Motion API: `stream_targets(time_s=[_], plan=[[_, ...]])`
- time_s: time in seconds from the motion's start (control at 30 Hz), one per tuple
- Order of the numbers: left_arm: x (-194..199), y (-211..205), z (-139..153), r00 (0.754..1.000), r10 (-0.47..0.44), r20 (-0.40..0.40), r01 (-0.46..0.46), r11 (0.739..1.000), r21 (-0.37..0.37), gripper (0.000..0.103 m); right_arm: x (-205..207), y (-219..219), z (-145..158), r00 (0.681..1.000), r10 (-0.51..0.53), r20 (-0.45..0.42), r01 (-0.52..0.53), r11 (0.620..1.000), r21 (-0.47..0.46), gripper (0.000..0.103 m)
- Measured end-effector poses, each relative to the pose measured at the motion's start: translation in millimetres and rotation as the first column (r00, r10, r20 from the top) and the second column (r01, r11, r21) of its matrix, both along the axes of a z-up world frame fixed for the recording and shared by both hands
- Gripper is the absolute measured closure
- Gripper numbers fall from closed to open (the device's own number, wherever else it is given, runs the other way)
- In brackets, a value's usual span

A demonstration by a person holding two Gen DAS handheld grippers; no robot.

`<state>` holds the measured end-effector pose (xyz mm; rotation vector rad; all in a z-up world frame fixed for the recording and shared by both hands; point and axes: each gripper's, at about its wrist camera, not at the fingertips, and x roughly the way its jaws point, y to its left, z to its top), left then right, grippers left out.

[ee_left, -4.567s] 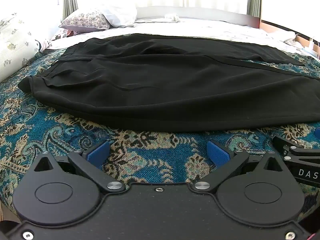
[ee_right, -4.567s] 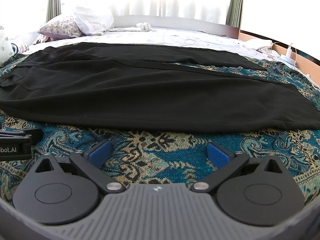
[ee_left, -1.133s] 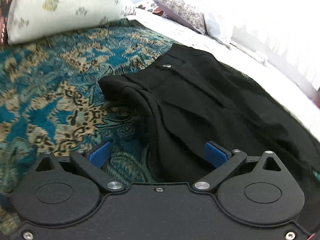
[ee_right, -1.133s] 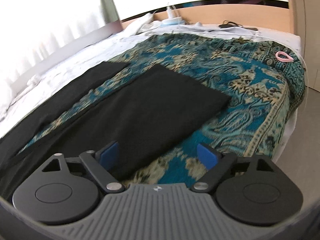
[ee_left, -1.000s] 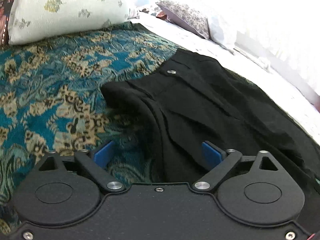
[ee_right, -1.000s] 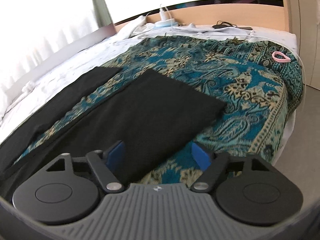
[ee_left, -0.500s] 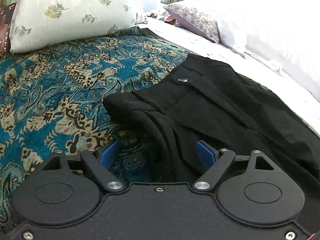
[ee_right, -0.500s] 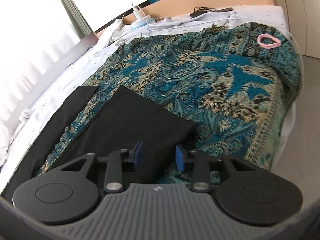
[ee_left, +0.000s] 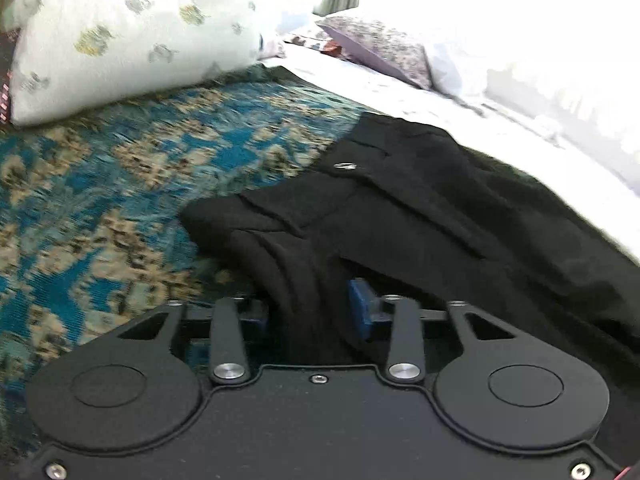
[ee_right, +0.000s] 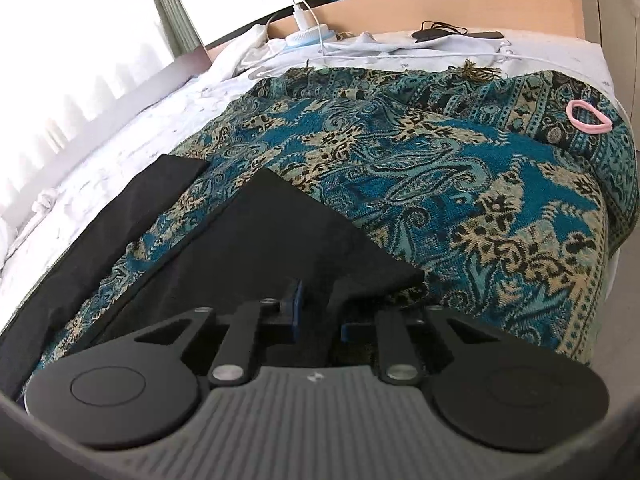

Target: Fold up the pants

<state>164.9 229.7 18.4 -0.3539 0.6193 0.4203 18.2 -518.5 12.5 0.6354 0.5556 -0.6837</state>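
Two grippers work at opposite ends of the black pants (ee_left: 420, 216), which lie spread along the bed on a teal patterned bedspread (ee_left: 100, 200). The left gripper (ee_left: 308, 312) is at the waist end, near the pillow-side edge of the bed; its fingers have just been closing, and a bunched fold of the waistband fabric stands between the blue pads (ee_left: 360, 312), which appear to press on it. A metal button (ee_left: 345, 166) shows on the waistband beyond. The right gripper (ee_right: 318, 312) is at the hem end, toward the foot edge; its fingers have just been closing and now clamp the corner of the near leg. The far leg (ee_right: 132, 216) lies flat, apart from the near one. A pink loop (ee_right: 588, 117) rests near the bed's foot corner.
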Motion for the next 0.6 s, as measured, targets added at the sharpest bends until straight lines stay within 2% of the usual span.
stream_targets(time_s=[0.07, 0.13, 0.17, 0.27, 0.4, 0.5, 0.6], plan=[[4.7, -2.8, -2.1, 1.0, -0.012, 0.007, 0.012, 1.0, -0.009, 0.045, 2.3, 0.3, -0.5, 1.0, 0.0, -0.007, 0.0, 1.0, -0.009, 0.085], [9.5, -10.6, -0.4, 1.0, 0.009, -0.027, -0.008, 0.998, 0.057, 0.076, 4.5, 1.8, 0.7, 1.0, -0.007, -0.024, 0.006, 1.0, -0.024, 0.09], [9.7, -13.3, 2.0, 0.999, 0.025, -0.039, -0.022, 0.996, 0.09, 0.097, 5.3, 2.9, 2.5, 0.999, -0.012, -0.035, 0.011, 0.999, -0.034, 0.095], [0.4, -13.3, 16.3, 0.999, 0.046, -0.001, -0.046, 0.994, 0.1, 0.098, 5.0, 5.8, 12.9, 0.998, -0.03, -0.059, 0.025, 0.996, -0.085, 0.098], [-18.5, -14.2, 42.4, 0.998, 0.04, 0.047, -0.047, 0.987, 0.153, 0.097, -5.0, 6.6, 32.0, 0.997, -0.061, -0.053, 0.052, 0.986, -0.157, 0.098], [-31.2, -16.3, 61.1, 0.999, 0.023, 0.047, -0.031, 0.981, 0.192, 0.097, -12.1, 8.0, 44.2, 0.996, -0.06, -0.064, 0.046, 0.978, -0.205, 0.098], [-45.6, -17.6, 72.8, 0.999, 0.012, 0.037, -0.019, 0.98, 0.197, 0.097, -23.1, 7.6, 52.7, 0.997, -0.059, -0.053, 0.046, 0.974, -0.221, 0.098]])
